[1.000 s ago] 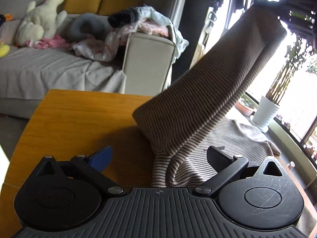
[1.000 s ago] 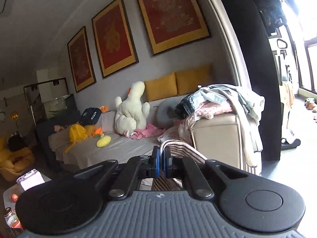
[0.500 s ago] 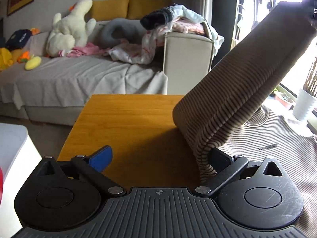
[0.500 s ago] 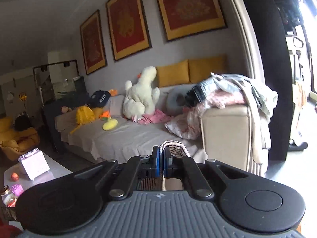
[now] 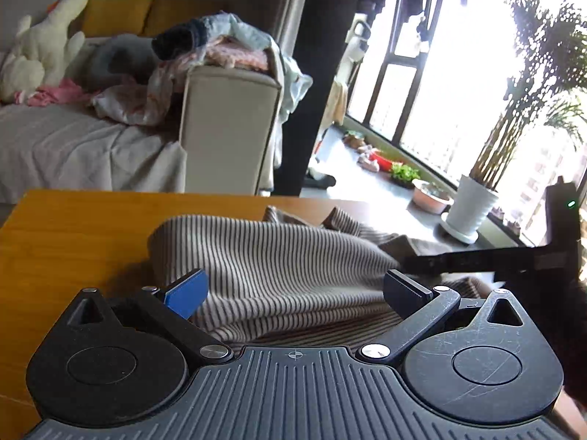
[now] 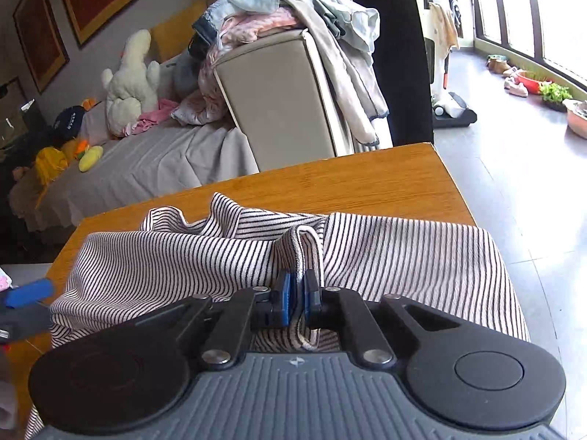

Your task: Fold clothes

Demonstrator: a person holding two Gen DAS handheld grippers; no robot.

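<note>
The striped sweater (image 6: 385, 256) lies on the counter (image 6: 367, 179); behind the counter stands the sofa (image 6: 154, 161), with a clothes pile (image 6: 293, 14) on its armrest.

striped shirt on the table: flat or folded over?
Folded over, not neat: the striped shirt lies doubled and bunched on the table, its edge pinched in the right gripper.

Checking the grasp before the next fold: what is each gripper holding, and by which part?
Right gripper pinches the striped shirt by a bunched hem edge. Left gripper is open, holding nothing.

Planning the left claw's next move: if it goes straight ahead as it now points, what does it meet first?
The striped shirt: the open left claw already straddles its raised fold, so fabric likely comes first, though depth is unclear.
</note>
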